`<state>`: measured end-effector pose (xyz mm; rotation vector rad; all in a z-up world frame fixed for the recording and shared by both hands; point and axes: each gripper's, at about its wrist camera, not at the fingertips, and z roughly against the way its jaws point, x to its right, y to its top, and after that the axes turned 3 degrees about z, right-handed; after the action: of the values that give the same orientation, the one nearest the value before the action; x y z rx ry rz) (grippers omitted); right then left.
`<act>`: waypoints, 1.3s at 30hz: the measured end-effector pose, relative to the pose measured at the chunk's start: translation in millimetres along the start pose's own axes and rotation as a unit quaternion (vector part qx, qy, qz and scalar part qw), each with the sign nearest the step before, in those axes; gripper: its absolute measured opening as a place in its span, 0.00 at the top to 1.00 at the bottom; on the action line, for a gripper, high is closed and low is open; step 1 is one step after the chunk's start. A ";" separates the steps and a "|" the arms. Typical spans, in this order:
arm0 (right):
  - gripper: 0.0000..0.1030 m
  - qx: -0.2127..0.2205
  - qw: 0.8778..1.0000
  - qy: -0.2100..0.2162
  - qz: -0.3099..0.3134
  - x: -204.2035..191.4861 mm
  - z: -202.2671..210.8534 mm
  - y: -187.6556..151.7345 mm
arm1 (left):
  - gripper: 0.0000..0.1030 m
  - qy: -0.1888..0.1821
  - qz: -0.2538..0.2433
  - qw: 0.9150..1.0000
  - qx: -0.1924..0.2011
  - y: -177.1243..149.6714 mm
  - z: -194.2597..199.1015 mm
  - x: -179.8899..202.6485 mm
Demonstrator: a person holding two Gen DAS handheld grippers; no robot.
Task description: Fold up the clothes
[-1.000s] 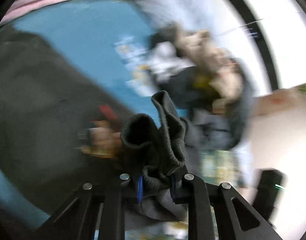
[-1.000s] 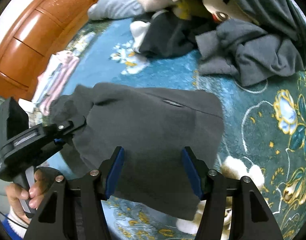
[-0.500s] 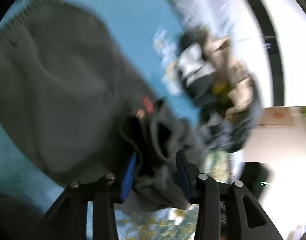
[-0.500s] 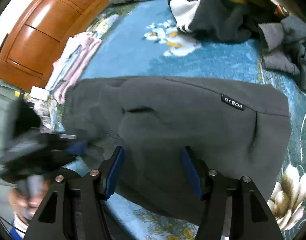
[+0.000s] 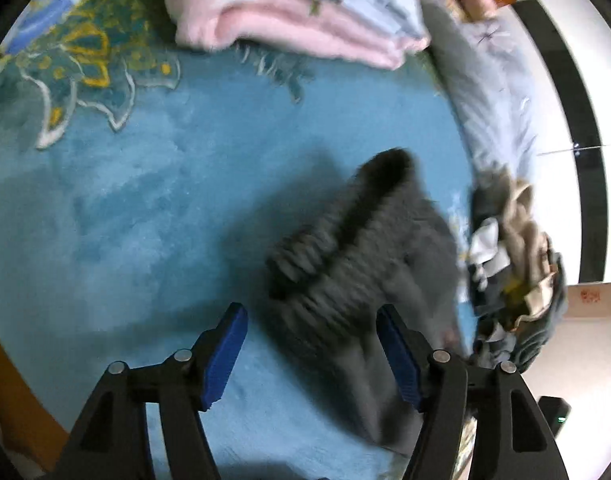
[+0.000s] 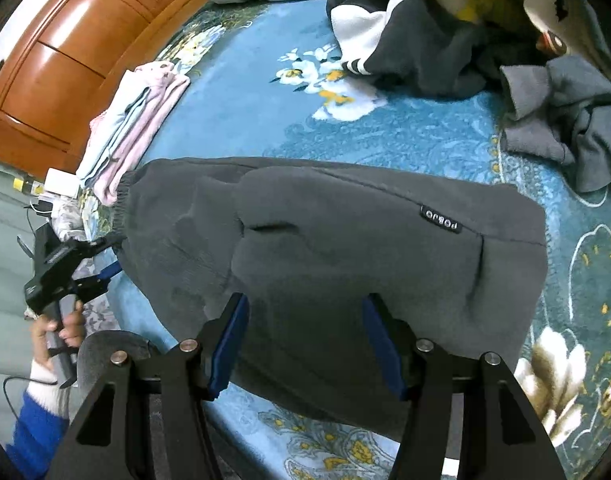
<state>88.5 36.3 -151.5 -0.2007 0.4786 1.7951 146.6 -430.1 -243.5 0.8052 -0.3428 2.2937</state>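
Dark grey sweatpants [image 6: 345,248] lie folded on the blue floral carpet [image 6: 245,120], with a small black label on the upper right. Their ribbed cuff end [image 5: 345,256] lies blurred just in front of my left gripper [image 5: 311,356], which is open and holds nothing. In the right wrist view the left gripper [image 6: 101,260] sits at the pants' left elastic edge, held by a hand. My right gripper [image 6: 305,344] is open and empty, hovering over the pants' near edge.
A folded stack of pink and light blue clothes [image 6: 133,128] lies at the left by a wooden cabinet [image 6: 65,48]. A heap of unfolded clothes [image 6: 485,32] lies at the far right. A pale bedding roll [image 5: 493,92] lies along the back.
My left gripper has opened and let go of the pants' cuff end, laying it down at the left. The pants now lie flatter. My right gripper stayed open above them.
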 end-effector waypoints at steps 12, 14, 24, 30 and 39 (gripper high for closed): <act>0.41 0.010 1.000 -0.026 0.007 -8.0 17.8 3.4 | 0.36 0.015 -0.055 0.998 0.000 17.6 -6.4 27.6; 0.41 0.012 1.000 -0.027 0.010 -10.2 20.9 2.8 | 0.51 0.036 -0.059 0.998 0.006 19.4 -4.5 35.2; 0.41 0.044 0.999 0.009 0.005 -1.8 34.2 -6.1 | 0.73 0.052 -0.139 0.985 0.083 -4.5 56.3 113.6; 0.41 0.085 0.995 0.051 -0.010 6.8 43.8 -11.2 | 0.73 0.094 -0.254 0.955 0.117 -42.5 70.5 205.1; 0.41 0.112 0.991 0.054 -0.055 68.5 62.8 -37.2 | 0.73 0.190 -0.500 0.833 0.143 -203.4 16.9 348.8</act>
<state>111.9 131.0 -128.9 -0.1646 0.7278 1.6153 88.0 -109.0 -5.2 0.4544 0.5213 1.4292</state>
